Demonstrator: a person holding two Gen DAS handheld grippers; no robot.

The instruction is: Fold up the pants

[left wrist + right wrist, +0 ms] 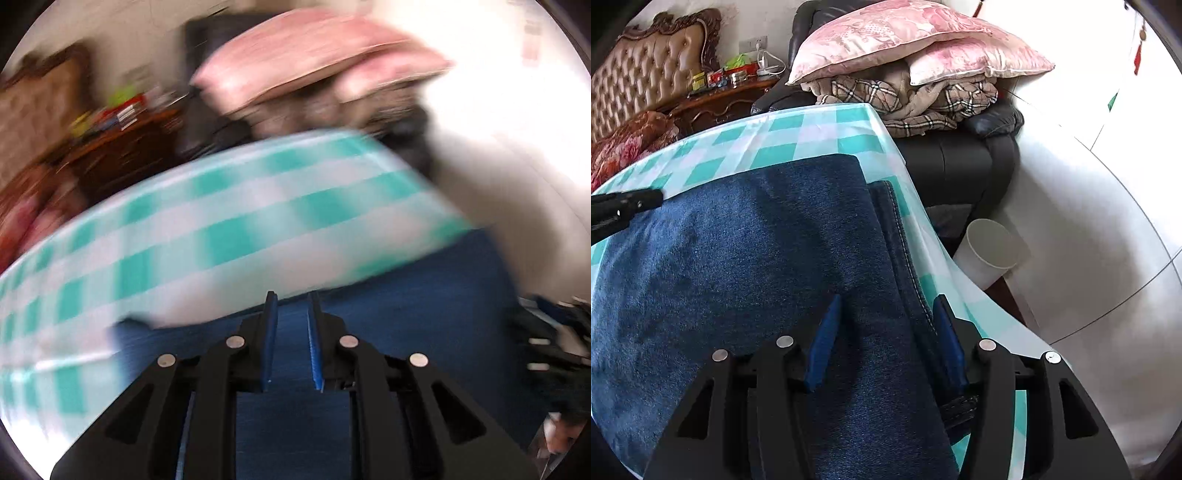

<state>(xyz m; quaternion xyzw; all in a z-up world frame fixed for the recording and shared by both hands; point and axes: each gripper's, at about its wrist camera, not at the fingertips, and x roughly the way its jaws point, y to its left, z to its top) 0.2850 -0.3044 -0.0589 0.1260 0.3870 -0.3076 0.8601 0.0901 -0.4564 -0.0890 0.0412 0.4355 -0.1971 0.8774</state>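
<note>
Folded dark blue denim pants are lying directly under both cameras, covering most of the table; the right gripper is standing open over them, its blue fingers well apart, with the stitched seam edge of the lower layer running between them and no pad visibly pressing on cloth; the right-hand finger is sitting just beside that seam, near the table's right edge. The upper fold's far edge is lying straight and square, with a narrow strip of the lower layer showing to its right; beyond these edges the teal-and-white checked tablecloth is lying bare at the far side and in a thin band down the right.

The left gripper is appearing heavily blurred in its own view; its jaws are standing narrowly apart over the denim, and whether any cloth is caught between them cannot be told; from the right wrist view its black body is reaching in at the left, over the pants' far-left edge.

Off the table's right edge a white paper cup is lying tilted near a black leather chair; a pink pillow is resting on plaid blankets behind; a tufted headboard is standing far left.
</note>
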